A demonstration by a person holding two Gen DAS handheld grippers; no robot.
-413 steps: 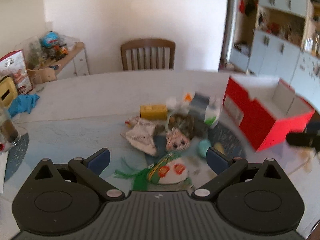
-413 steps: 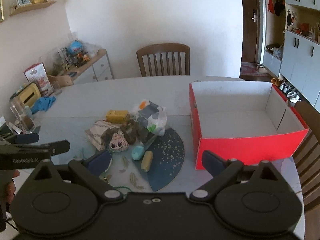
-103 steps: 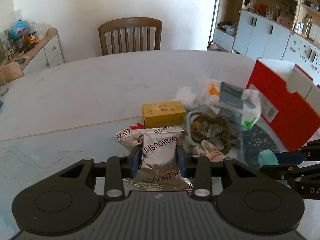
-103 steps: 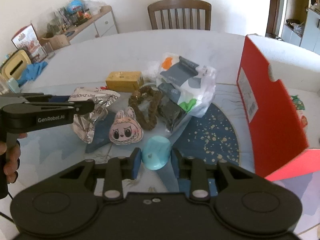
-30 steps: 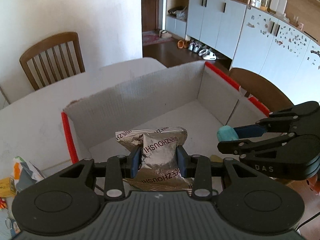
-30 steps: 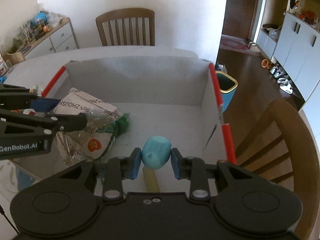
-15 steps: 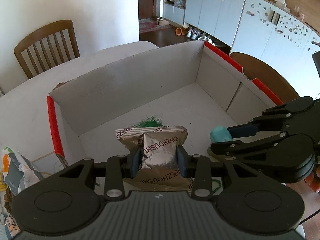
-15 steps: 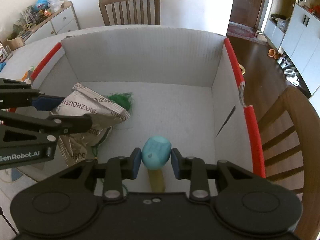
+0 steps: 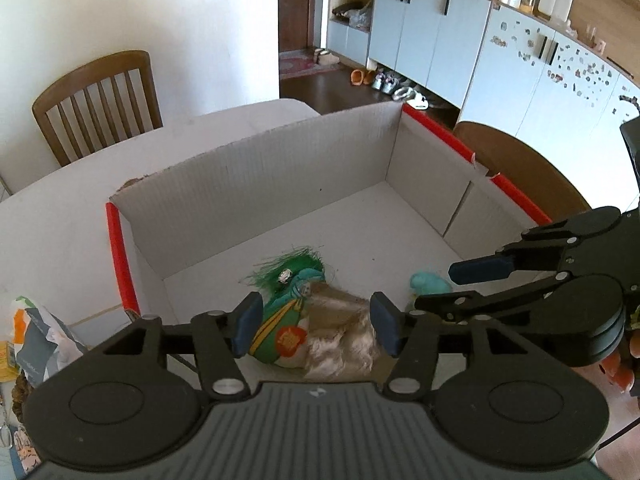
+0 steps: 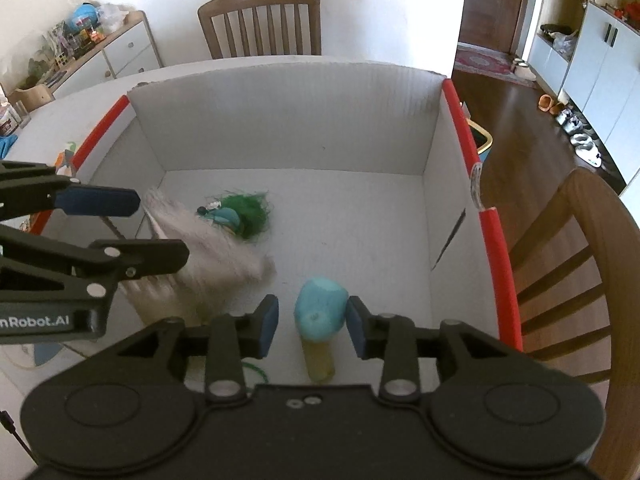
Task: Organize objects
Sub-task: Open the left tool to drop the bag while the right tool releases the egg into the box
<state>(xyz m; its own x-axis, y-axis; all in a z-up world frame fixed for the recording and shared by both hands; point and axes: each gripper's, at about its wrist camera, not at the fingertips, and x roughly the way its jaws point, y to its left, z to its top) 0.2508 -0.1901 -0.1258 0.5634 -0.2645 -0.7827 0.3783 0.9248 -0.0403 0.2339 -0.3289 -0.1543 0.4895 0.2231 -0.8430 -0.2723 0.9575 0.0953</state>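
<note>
half a second before, both hand-held grippers were clamped on their loads over the red box [image 10: 494,240]; now both had let go. the left hand-held gripper [image 9: 316,326] stood wide open with nothing between its blue pads, and the silver snack bag [image 9: 340,338] it had held was a motion-blurred shape just below and ahead of its fingers, over the box floor. the right hand-held gripper [image 10: 312,326] was also spread open, and the teal egg-shaped toy [image 10: 320,314] sat loose between its fingers, closer to the right pad than the left; whether it touched that pad i could not tell.

relative to the left hand-held gripper, the green tasselled pouch [image 9: 286,320] lay directly ahead between its fingers, partly under the snack bag. relative to the right hand-held gripper, the bag [image 10: 208,258] was ahead and to the left, beside the other tool's fingers, and the green pouch [image 10: 240,214] lay farther ahead on the left.

only the right wrist view showed a yellow cylinder [image 10: 318,360] lying on the box floor under the teal toy. only the left wrist view showed the white plastic packet [image 9: 36,336] outside the box on the bench [image 9: 52,216], left of the left hand-held gripper. the left wrist view caught the teal toy [image 9: 428,283] just off the right tool's fingertips.
</note>
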